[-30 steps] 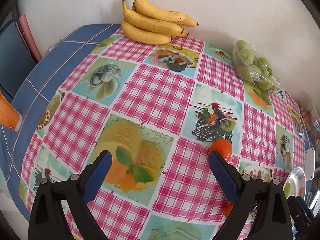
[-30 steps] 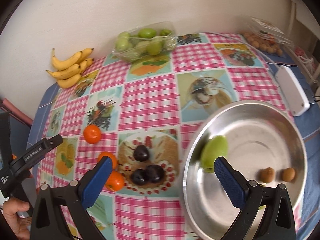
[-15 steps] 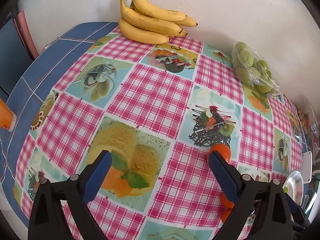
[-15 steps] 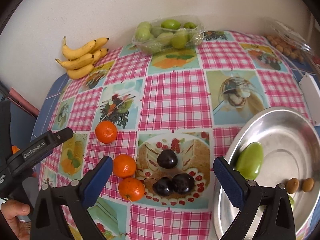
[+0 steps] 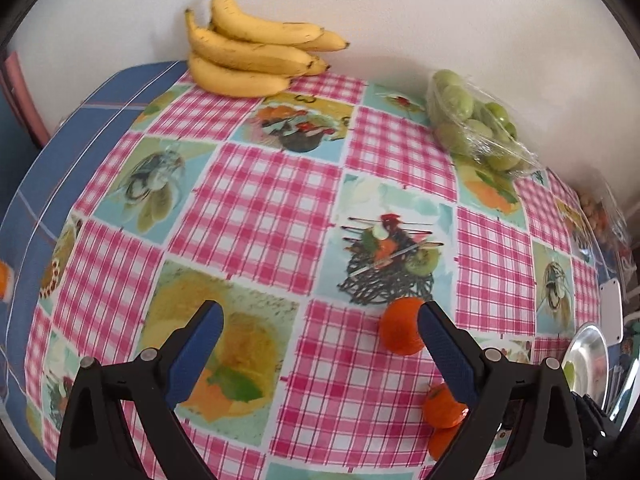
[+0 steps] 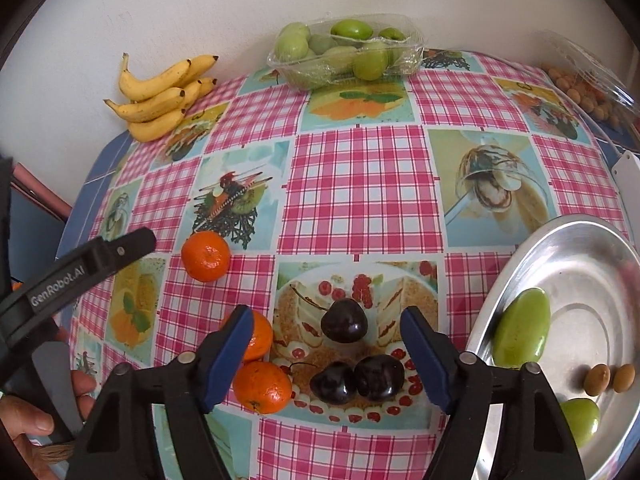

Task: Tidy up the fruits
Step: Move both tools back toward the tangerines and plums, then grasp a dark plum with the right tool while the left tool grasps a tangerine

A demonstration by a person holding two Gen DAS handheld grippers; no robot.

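Note:
Three dark cherries (image 6: 344, 320) lie on the checked tablecloth (image 6: 360, 192), and my right gripper (image 6: 326, 320) hangs over them. Its jaws are closing with the cherries between them, the pads clear of the fruit. Three tangerines (image 6: 206, 256) sit to the left, two of them by the right gripper's left finger (image 6: 232, 344). My left gripper (image 5: 318, 316) stands wide open over bare cloth, with one tangerine (image 5: 400, 330) just inside its right finger (image 5: 444, 352). A silver plate (image 6: 592, 264) at the right holds two green fruits (image 6: 522, 328) and two small brown ones (image 6: 598, 378).
A bunch of bananas (image 5: 252, 60) lies against the back wall. A clear tray of green fruits (image 6: 348, 52) stands beside it, and a clear box of small brown fruits (image 6: 580, 84) at the far right. A white device (image 6: 628, 172) lies past the plate. A hand (image 6: 28, 420) holds the left gripper.
My right gripper has moved left from above the plate to above the cherries, and its jaws have narrowed. The left gripper has shifted slightly, so the tangerine now shows inside its right finger.

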